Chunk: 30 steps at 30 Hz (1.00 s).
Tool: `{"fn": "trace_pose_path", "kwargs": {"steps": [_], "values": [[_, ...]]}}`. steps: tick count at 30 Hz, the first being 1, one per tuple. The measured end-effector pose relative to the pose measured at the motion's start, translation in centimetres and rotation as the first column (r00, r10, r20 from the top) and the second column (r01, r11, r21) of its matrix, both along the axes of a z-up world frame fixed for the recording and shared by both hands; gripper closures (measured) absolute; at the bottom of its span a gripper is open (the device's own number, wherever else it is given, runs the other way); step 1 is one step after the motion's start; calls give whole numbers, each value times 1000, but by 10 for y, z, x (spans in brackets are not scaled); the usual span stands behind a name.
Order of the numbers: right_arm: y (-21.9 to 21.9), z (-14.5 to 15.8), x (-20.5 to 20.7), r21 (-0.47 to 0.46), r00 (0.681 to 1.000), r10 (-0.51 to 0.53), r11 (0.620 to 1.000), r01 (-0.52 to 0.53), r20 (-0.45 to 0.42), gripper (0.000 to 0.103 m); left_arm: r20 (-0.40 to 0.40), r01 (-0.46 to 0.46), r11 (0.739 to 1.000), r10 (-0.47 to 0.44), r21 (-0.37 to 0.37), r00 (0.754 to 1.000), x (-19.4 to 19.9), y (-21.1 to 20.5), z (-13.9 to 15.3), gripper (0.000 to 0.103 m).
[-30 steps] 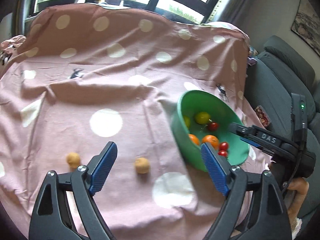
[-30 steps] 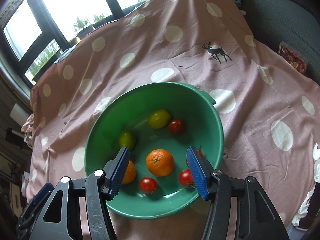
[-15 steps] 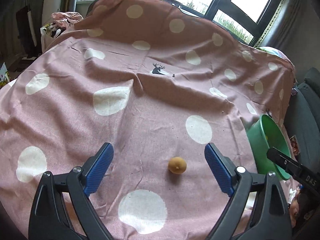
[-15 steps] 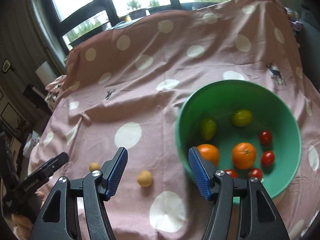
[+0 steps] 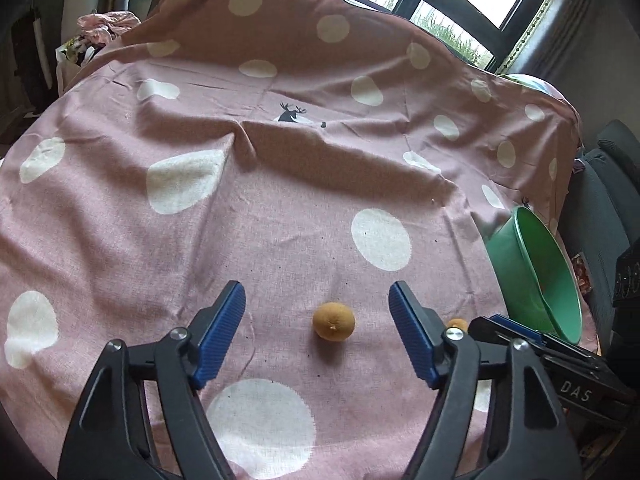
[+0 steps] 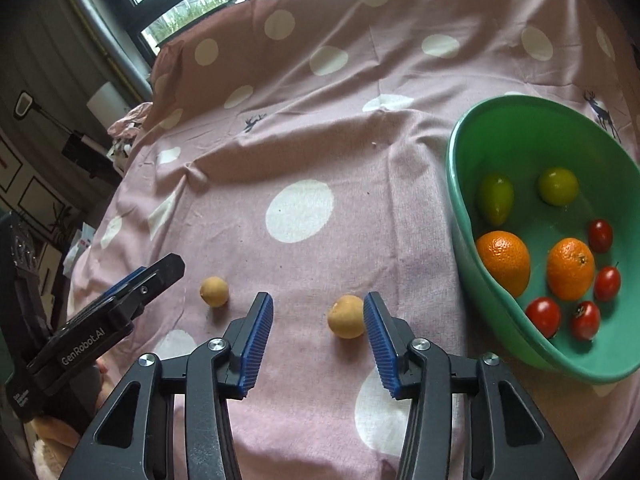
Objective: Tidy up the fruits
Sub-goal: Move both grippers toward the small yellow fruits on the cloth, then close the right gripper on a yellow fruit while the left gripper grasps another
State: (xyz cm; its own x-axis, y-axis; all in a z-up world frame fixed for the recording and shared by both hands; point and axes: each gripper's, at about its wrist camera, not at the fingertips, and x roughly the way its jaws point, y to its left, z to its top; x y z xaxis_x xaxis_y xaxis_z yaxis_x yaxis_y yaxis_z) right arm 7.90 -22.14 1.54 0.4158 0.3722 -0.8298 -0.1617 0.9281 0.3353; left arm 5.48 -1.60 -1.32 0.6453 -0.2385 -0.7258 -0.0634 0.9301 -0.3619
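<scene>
Two claws, two loose fruits
We are closing the empty right claw (image 6: 318, 338) round the right tan round fruit (image 6: 346, 316), touching its right pad; the empty left claw (image 5: 318, 336) is straddling the left tan round fruit (image 5: 333, 321).

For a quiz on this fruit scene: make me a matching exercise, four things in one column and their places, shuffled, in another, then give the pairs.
Things:
1. two oranges
2. tan fruit nearer the bowl
3. tan fruit farther from the bowl
4. green bowl

Places:
A. on the cloth between the left gripper's open jaws
B. on the spotted cloth, at the right of the right wrist view
C. inside the bowl
D. on the cloth between the right gripper's jaws, next to one pad

Pairs: 1-C, 2-D, 3-A, 4-B
</scene>
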Motion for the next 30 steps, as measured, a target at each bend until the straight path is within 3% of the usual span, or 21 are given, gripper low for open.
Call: {"fn": "trace_pose_path", "kwargs": {"steps": [4, 8, 20, 27, 30], "values": [[-1, -14, 4, 1, 998, -9, 1000, 9, -55, 66, -28, 31, 999, -31, 4, 999, 6, -7, -6, 44], [2, -20, 6, -5, 997, -13, 1000, 12, -72, 68, -57, 54, 999, -54, 2, 997, 12, -14, -12, 57], [4, -23, 9, -32, 998, -29, 999, 27, -64, 68, -129, 78, 997, -79, -12, 989, 21, -19, -27, 66], [4, -26, 10, -36, 997, -29, 999, 27, -71, 68, -131, 78, 996, -73, 35, 989, 19, -22, -27, 77], [6, -28, 11, -30, 996, -25, 999, 23, -81, 68, -135, 72, 997, -68, 23, 988, 20, -20, -28, 76]]}}
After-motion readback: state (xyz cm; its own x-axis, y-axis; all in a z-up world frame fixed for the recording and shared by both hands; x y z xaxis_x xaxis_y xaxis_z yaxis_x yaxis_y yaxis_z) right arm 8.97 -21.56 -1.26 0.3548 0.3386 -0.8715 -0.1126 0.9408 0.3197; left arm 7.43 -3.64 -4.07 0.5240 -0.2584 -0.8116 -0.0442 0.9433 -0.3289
